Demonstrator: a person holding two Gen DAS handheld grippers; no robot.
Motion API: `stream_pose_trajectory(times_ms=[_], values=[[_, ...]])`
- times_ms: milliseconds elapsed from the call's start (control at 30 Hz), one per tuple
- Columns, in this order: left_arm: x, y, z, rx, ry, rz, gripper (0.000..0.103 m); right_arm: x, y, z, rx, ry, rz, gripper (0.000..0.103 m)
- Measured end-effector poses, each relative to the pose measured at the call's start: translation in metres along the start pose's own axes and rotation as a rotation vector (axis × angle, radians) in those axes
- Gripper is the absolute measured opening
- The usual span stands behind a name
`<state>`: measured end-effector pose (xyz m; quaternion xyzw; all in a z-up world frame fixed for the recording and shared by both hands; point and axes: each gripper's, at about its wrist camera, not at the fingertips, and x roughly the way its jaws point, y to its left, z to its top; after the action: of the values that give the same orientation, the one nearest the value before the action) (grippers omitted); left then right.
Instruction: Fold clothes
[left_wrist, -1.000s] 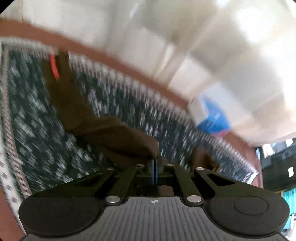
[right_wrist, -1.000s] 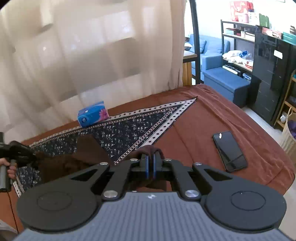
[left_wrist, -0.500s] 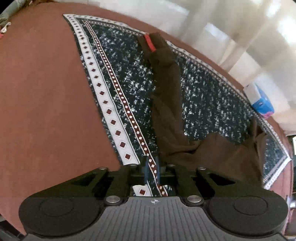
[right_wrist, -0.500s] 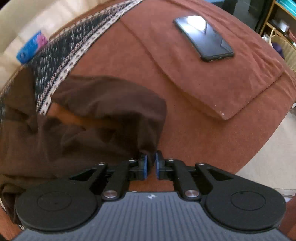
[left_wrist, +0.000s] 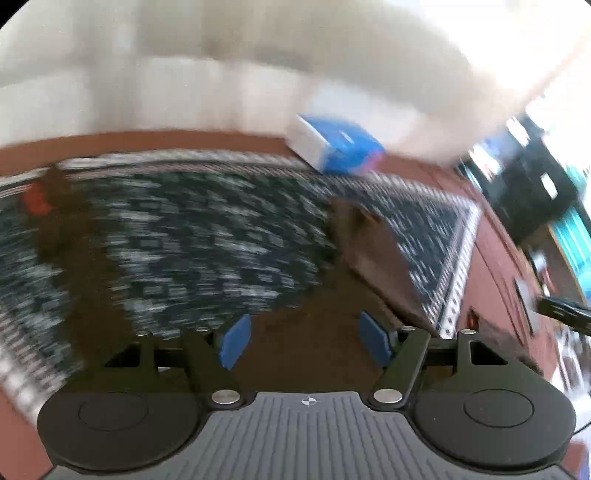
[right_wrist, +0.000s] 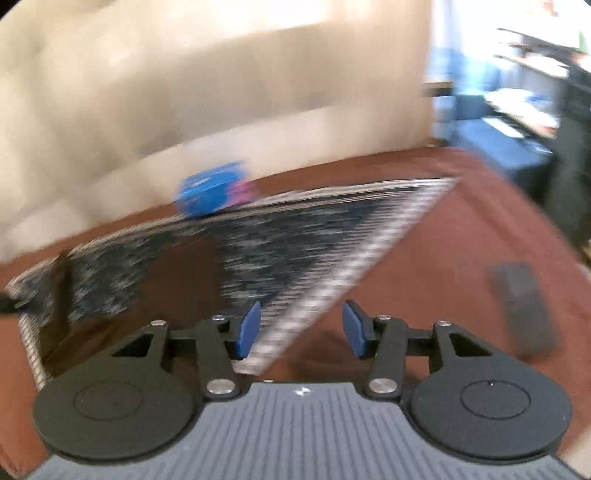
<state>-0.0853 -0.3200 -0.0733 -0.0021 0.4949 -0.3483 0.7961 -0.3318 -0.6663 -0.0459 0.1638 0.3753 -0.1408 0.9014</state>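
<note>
Both grippers hang with fingers spread and holding nothing above a bed covered in a rust-brown spread (right_wrist: 461, 229). The left gripper (left_wrist: 303, 341) hovers over a brown garment (left_wrist: 373, 254), which lies loose on a dark patterned cloth (left_wrist: 207, 236) with a pale diamond border. One end of the garment runs off toward a red tag (left_wrist: 35, 201) at the far left; the other bunches up just ahead of the left fingers (left_wrist: 234, 341). The right gripper (right_wrist: 301, 328) is over the cloth's border (right_wrist: 354, 269), with more brown fabric (right_wrist: 177, 273) to its left.

Both views are smeared by motion, so the garment's folds cannot be read; it may be lying in a long, uneven strip, though that is a guess.

A blue tissue pack (right_wrist: 214, 188) sits at the cloth's far edge by the curtain (right_wrist: 184, 81), and a phone (right_wrist: 522, 306) rests on the spread to the right, both well clear of the garment.

With the fingers apart and the garment lying free, the scene suits either a release after laying an edge down or an approach for a fresh grip.
</note>
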Motion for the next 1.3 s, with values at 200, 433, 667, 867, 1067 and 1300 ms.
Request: stream_pose_trajectory(times_ms=[200, 433, 667, 867, 1067, 1300], values=[[0.059, -0.034, 0.011, 0.105, 0.08, -0.039, 0.078, 0.108, 0.077, 0.005, -0.178, 0.146, 0.102, 0.054], [0.081, -0.029, 0.018, 0.106, 0.124, -0.076, 0.079, 0.148, 0.093, -0.007, -0.278, 0.258, 0.15, 0.048], [0.096, -0.023, 0.027, 0.125, 0.151, -0.091, 0.081, 0.138, 0.024, 0.006, 0.151, 0.169, 0.12, 0.003], [0.113, -0.025, 0.027, 0.161, 0.207, -0.104, 0.082, 0.135, 0.015, -0.005, 0.115, 0.178, 0.123, 0.02], [0.127, -0.035, 0.023, 0.206, 0.241, -0.105, 0.081, 0.143, 0.02, -0.02, 0.069, 0.223, 0.105, 0.034], [0.124, -0.028, 0.017, 0.212, 0.218, -0.088, 0.009, 0.142, 0.022, -0.033, 0.036, 0.237, 0.062, 0.038]])
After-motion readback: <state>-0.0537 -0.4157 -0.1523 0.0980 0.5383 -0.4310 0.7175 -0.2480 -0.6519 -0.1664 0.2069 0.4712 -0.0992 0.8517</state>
